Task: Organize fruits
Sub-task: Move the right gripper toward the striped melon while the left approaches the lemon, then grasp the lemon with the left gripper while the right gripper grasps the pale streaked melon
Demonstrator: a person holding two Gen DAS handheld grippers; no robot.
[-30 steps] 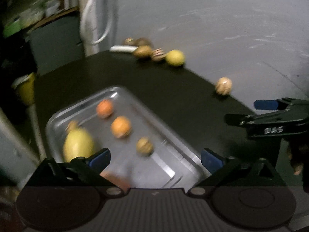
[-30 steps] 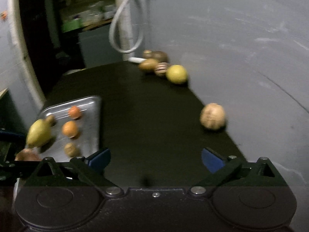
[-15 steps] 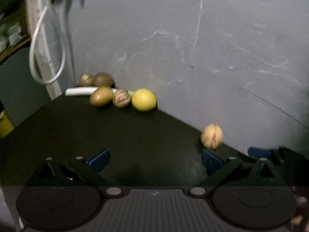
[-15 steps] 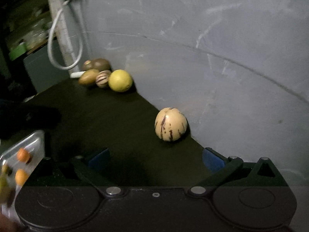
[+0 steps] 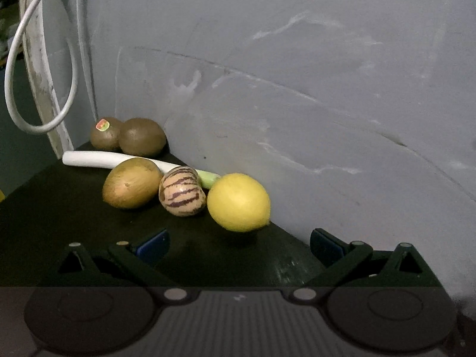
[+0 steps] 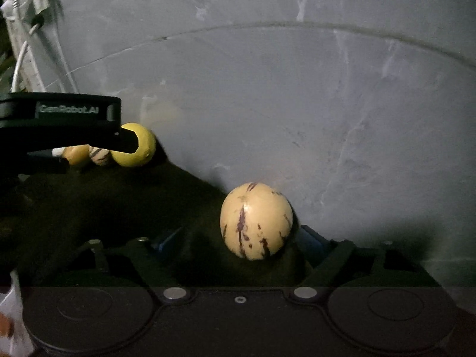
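A yellow lemon [image 5: 238, 202] lies by the grey wall, just ahead of my open left gripper [image 5: 238, 242], which holds nothing. Left of the lemon sit a purple-striped small melon [image 5: 182, 192] and a golden-brown fruit [image 5: 132, 183]. Behind them are two kiwis [image 5: 142, 136] and a white stalk [image 5: 95, 159]. In the right wrist view a cream melon with purple streaks [image 6: 255, 220] sits between the closing jaws of my right gripper [image 6: 239, 238], near the right pad [image 6: 311, 236] and clear of the left one. A left gripper finger [image 6: 125, 144] overlaps the lemon [image 6: 142, 148].
The black table [image 5: 59, 208] ends at the grey wall [image 5: 327, 89], which runs close behind all the fruit. A white cable loop [image 5: 17, 89] hangs on a post at the far left corner.
The left view swung off the metal tray and closed in on the lemon group. The right gripper moved up to the cream melon, which now sits between its narrower fingers.
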